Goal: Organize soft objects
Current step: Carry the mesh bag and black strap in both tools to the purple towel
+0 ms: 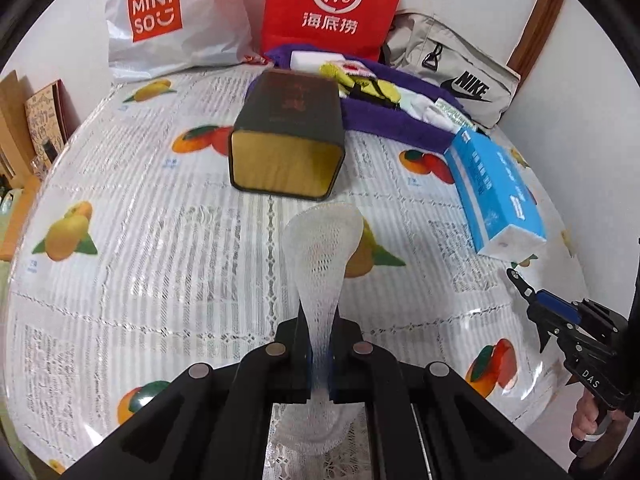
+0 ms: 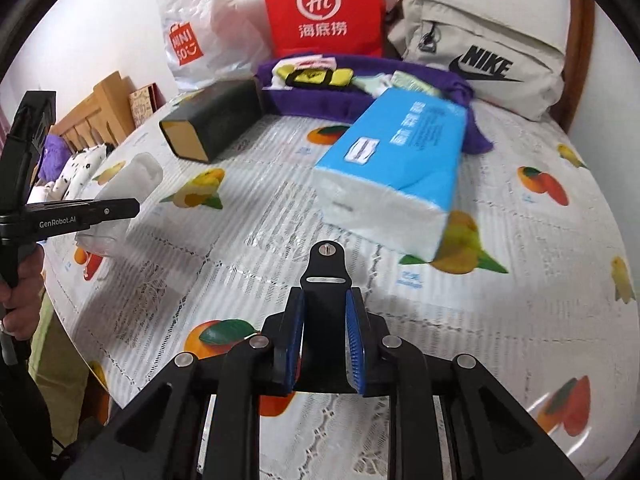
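My left gripper is shut on a white foam net sleeve, held above the table; the sleeve flares out past the fingertips. It also shows in the right wrist view at the left. A dark box with a gold open end lies on its side ahead of it. A blue tissue pack lies to the right. My right gripper is nearly closed and holds nothing, low over the table in front of the tissue pack.
A purple towel with small packets on it lies at the back. Behind it stand a red paper bag, a white Miniso bag and a beige Nike bag. The fruit-print tablecloth covers the round table.
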